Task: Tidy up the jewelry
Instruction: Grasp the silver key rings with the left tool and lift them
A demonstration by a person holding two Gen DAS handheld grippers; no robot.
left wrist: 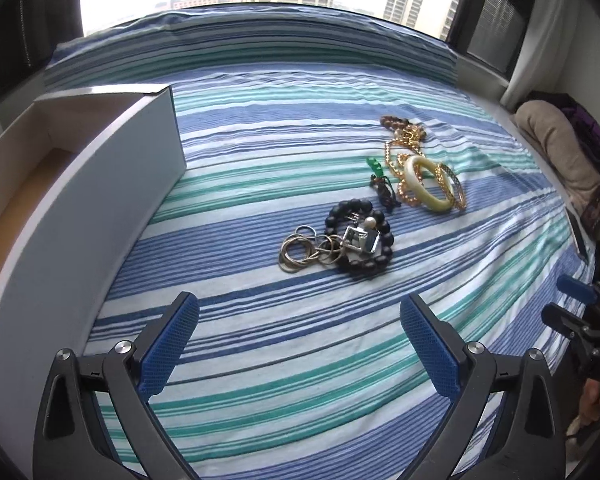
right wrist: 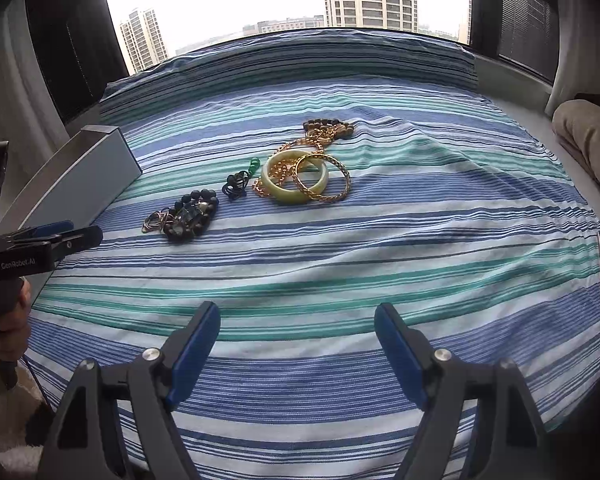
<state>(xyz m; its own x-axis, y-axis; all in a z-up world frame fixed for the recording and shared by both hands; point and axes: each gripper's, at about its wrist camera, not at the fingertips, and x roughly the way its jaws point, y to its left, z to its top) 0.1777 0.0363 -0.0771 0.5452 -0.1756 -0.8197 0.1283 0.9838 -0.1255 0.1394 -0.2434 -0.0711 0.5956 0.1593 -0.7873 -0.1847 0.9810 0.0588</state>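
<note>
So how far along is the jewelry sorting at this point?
Nothing looks done: the white box shows no jewelry in the part visible. Nothing is in hand either; the left claw and right claw are both open and empty above the striped bedspread. Everything is left: the black bead bracelet with thin rings, the green pendant, the pale bangle, gold chains and brown beads.

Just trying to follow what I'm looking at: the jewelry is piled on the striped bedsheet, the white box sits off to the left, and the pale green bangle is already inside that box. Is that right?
Not quite. The pale green bangle is not in the white box; it lies on the striped bedsheet among the gold chains. The right wrist view shows this plainly. The rest stands: the jewelry is on the sheet and the box sits to the left.
</note>
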